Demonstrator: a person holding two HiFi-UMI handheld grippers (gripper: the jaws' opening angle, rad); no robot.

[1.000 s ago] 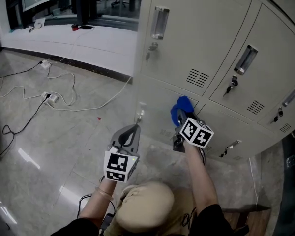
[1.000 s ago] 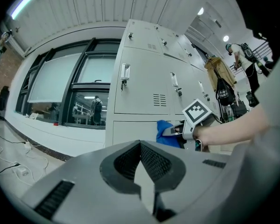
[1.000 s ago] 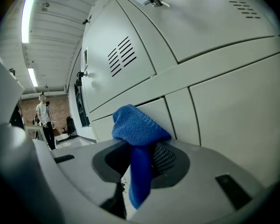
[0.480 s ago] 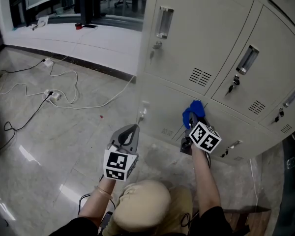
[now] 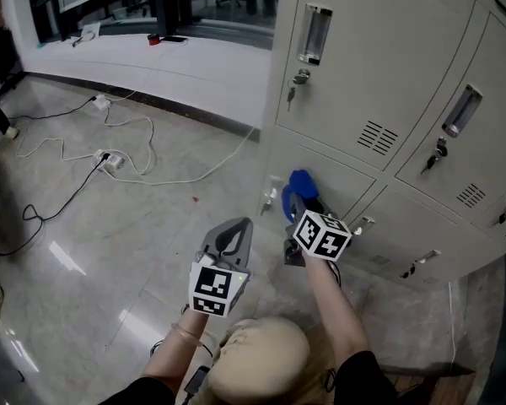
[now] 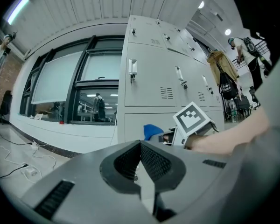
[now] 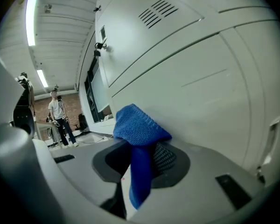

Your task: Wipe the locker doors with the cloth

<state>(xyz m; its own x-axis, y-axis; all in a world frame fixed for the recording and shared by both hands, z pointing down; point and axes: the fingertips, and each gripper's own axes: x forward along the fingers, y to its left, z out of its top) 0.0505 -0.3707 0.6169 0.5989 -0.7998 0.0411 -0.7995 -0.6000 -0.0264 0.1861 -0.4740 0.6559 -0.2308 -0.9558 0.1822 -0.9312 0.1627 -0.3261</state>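
Observation:
My right gripper (image 5: 298, 201) is shut on a blue cloth (image 5: 300, 186), pressing it against a lower locker door (image 5: 341, 184) of the grey locker bank. In the right gripper view the blue cloth (image 7: 137, 134) bulges out between the jaws and touches the door (image 7: 200, 87). My left gripper (image 5: 233, 241) hangs in front of the lockers, apart from them, shut with nothing in it. The left gripper view shows the same closed jaws (image 6: 141, 155), with the cloth (image 6: 151, 131) and the right gripper's marker cube (image 6: 192, 119) beyond.
Upper locker doors (image 5: 363, 49) carry keys and vents. White cables and a power strip (image 5: 110, 159) lie on the glossy floor at the left. A white ledge (image 5: 152, 57) runs under the windows. The person's head (image 5: 257, 361) shows at the bottom.
The right gripper has slid the cloth leftward along the lower door, after having gone right. The head view has shifted, so the lockers sit further right. The left gripper has kept its place.

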